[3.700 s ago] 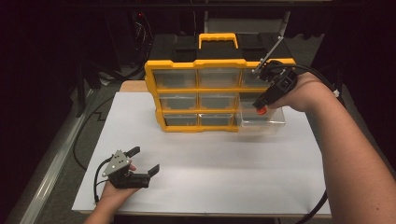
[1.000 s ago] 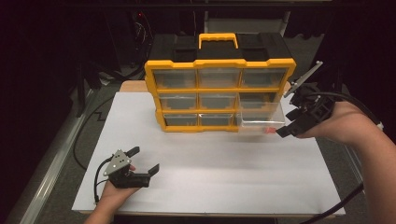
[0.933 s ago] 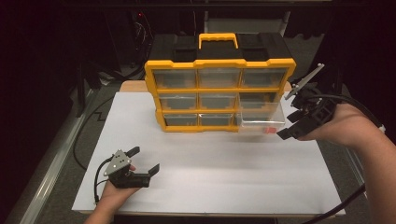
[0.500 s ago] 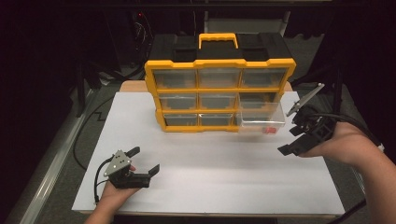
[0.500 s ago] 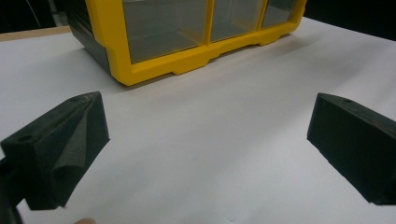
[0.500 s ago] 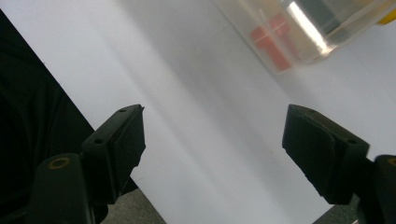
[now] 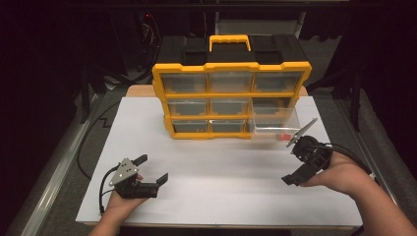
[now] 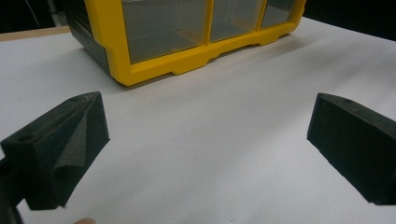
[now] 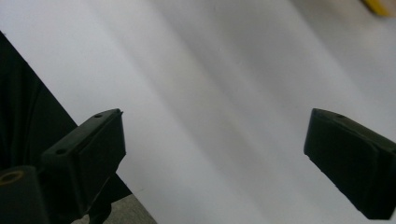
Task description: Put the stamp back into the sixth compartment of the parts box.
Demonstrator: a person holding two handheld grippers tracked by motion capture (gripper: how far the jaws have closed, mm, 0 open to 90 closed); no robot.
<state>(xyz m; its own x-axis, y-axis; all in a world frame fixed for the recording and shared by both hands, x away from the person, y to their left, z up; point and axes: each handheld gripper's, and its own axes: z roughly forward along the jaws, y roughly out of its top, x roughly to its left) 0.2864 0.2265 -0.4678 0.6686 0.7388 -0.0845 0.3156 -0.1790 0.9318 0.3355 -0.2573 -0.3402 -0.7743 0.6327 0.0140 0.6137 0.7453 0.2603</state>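
A yellow organizer with clear drawers and a black top stands at the back of the white table. Its bottom right drawer is pulled out, with a small red item inside. My right gripper hovers low over the table just in front of that drawer. It is open, its jaws have just been opening, and nothing is between them. My left gripper rests at the front left, open and empty, facing the organizer's lower left corner.
The table's right edge drops to a dark floor beside my right gripper's left finger. A yellow corner of the organizer peeks in at the top right of the right gripper view. A black cable runs along the table's left side.
My right hand has dropped and drawn back toward the front, away from the pulled-out drawer, and its jaws stand wider. The left hand has kept still.
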